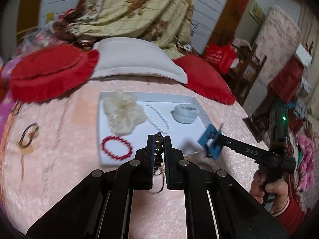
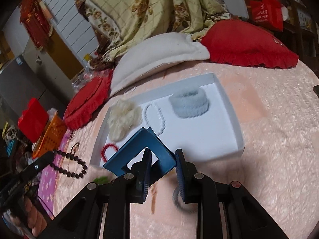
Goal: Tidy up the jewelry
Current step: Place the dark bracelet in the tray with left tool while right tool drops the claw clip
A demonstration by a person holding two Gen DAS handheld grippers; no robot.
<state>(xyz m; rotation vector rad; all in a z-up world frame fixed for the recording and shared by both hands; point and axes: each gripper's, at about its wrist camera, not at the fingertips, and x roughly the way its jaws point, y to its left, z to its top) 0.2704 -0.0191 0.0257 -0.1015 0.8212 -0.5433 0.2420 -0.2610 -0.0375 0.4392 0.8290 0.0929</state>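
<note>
The tray's point(image 2: 232, 117) near right quarter is bare white floor, open to a tool from the front. Its left half is crowded: a cream scrunchie point(image 1: 123, 114) at the back, a red bracelet point(image 1: 116, 147) in front, a pearl strand point(image 1: 158, 117) running between them and the middle. A grey scrunchie point(image 2: 189, 104) fills the far right corner. Pillows point(image 2: 159, 59) block the far side. The bed point(image 2: 269, 149) right of the tray lies open.

You're getting soft, even indoor light, no glare. White tray point(image 1: 103, 127) is the brightest area, nearly blown out. Heavy fisheye bending and black vignette at the edges. Motion blur smears the red bracelet point(image 1: 116, 147) and bedspread point(image 2: 269, 139); both views slightly soft.
</note>
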